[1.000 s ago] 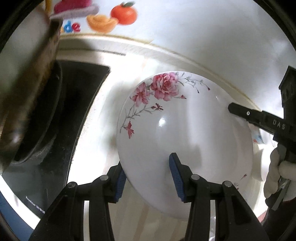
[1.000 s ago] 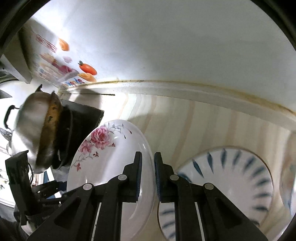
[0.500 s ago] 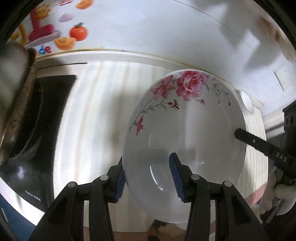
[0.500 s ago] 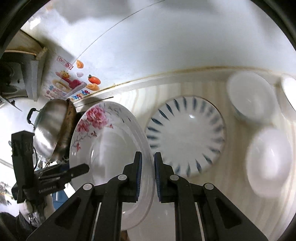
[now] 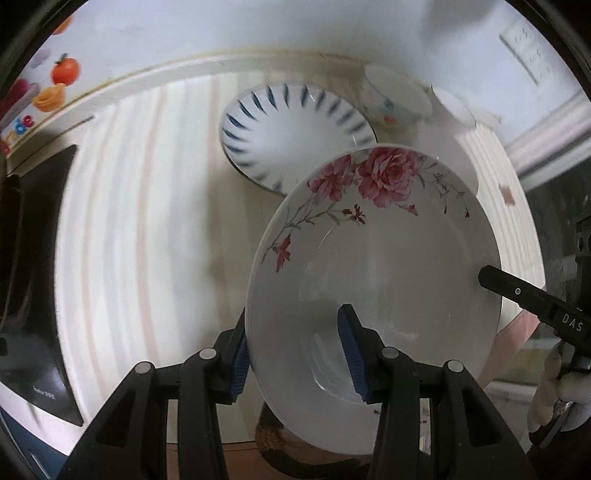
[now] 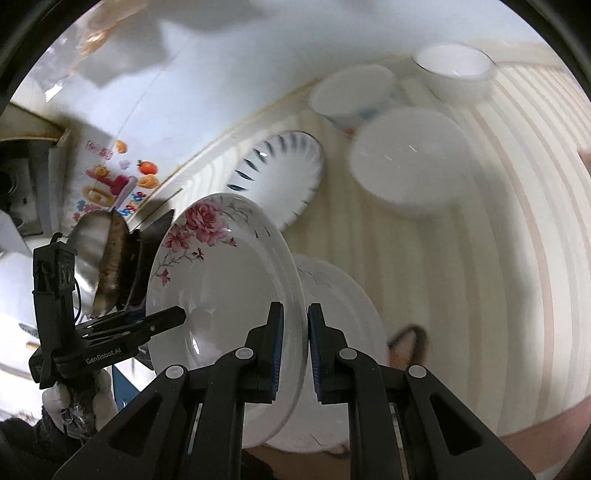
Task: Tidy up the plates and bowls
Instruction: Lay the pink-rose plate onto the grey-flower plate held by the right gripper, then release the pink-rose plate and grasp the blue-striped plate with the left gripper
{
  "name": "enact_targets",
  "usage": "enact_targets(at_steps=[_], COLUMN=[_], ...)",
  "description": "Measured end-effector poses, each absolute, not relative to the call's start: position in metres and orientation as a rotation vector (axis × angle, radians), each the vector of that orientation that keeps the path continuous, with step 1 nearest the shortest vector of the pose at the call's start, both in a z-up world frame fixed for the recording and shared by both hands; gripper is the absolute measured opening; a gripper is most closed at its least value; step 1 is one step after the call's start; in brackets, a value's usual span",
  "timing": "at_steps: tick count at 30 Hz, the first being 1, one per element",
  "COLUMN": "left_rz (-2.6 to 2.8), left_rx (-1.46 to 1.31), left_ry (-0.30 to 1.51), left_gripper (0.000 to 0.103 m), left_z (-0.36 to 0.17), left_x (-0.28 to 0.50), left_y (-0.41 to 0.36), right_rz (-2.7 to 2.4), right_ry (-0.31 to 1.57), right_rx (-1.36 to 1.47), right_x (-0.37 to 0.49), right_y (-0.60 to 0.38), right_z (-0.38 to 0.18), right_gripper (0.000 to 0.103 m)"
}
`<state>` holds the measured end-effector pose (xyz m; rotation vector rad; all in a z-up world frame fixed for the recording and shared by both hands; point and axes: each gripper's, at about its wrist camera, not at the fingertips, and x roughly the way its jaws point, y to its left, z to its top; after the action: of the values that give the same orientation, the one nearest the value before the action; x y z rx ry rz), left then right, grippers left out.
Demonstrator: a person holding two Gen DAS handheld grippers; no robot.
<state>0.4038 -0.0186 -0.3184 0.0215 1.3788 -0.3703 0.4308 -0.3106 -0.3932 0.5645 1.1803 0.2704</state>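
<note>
A white deep plate with pink roses (image 5: 380, 258) is held in the air above the striped counter, tilted. My left gripper (image 5: 299, 343) is shut on its near rim. My right gripper (image 6: 295, 343) is shut on the opposite rim of the rose plate (image 6: 221, 280). A blue-striped plate (image 5: 291, 129) lies on the counter beyond it and also shows in the right wrist view (image 6: 280, 177). Another white plate (image 6: 343, 306) lies on the counter under the held plate. Three white bowls (image 6: 410, 162) (image 6: 351, 92) (image 6: 454, 70) stand at the far end.
A black stovetop (image 5: 33, 280) lies at the left of the counter, with a metal wok (image 6: 99, 251) on it. The white wall with a fruit sticker (image 5: 55, 85) runs behind the counter. A wall socket (image 5: 524, 33) is at the upper right.
Both grippers carried the rose plate to the right, away from the stove. The blue-striped plate and the bowls have come into the left wrist view.
</note>
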Motion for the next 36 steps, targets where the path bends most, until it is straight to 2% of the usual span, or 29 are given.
enact_targets(at_steps=[14,36], left_rz=[-0.331,-0.285], left_rx=[0.173,0.261], left_ry=[1.448,1.480], left_gripper=[0.042,0.042], left_z=[-0.353,-0.372], left_x=[0.394,0.373], left_y=[-0.043,-0.071], right_rz=[0.228,0.194], right_ry=[1.288,1.368], right_rx=[0.593,0.509], right_x=[0.419,0.424], right_y=[-0.317,-0.302], right_z=[-0.454,-0.456], right_gripper=[0.015,0.016])
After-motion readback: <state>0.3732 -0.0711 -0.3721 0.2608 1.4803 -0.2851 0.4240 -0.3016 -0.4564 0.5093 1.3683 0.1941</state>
